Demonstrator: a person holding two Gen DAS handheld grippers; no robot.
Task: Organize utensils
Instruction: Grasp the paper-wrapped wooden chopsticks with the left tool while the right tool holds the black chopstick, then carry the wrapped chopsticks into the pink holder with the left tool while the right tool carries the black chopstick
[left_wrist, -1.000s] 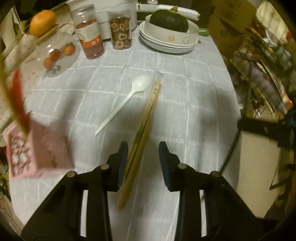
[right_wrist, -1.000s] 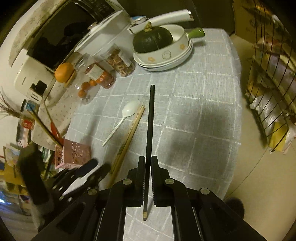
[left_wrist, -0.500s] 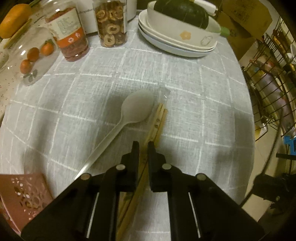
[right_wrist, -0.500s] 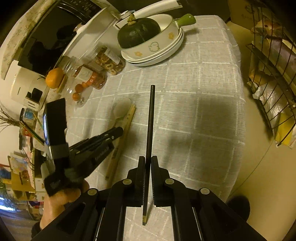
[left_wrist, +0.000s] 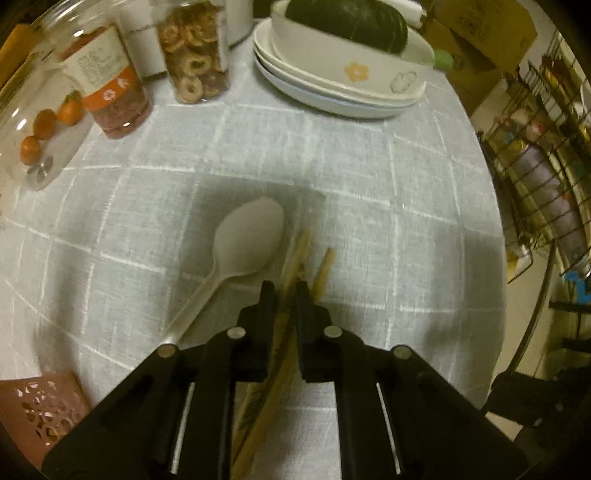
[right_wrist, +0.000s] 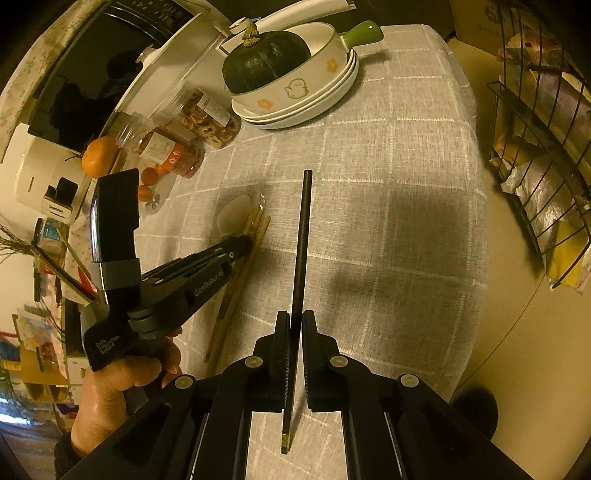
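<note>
- A table (right_wrist: 406, 155) under a grey checked cloth carries everything here; a stack of white dishes (left_wrist: 332, 88) with a dark green squash (right_wrist: 266, 62) in the top bowl sits at its far end, and two jars of snacks (left_wrist: 192, 62) stand to the left of them.
- A pink perforated holder (left_wrist: 33, 417) shows at the near left corner of the left wrist view.
- The left gripper (left_wrist: 285, 291), held in a person's hand (right_wrist: 122, 391), points steeply down at the cloth. Its jaws have just been closing and now stand nearly together, clenched around the wooden chopsticks (left_wrist: 295, 258), which run between the fingers and out beyond the tips toward the dishes; one stick splays off to the right.
- The right gripper (right_wrist: 295, 321) is closed tight on a single black chopstick (right_wrist: 303, 236), which passes through the pads, its long end reaching forward above the cloth and its short end sticking out behind.
- A white plastic spoon (left_wrist: 247, 240) lies flat just left of the wooden chopsticks, its bowl beside their far ends and its handle running back past the left finger, outside the grip.
</note>
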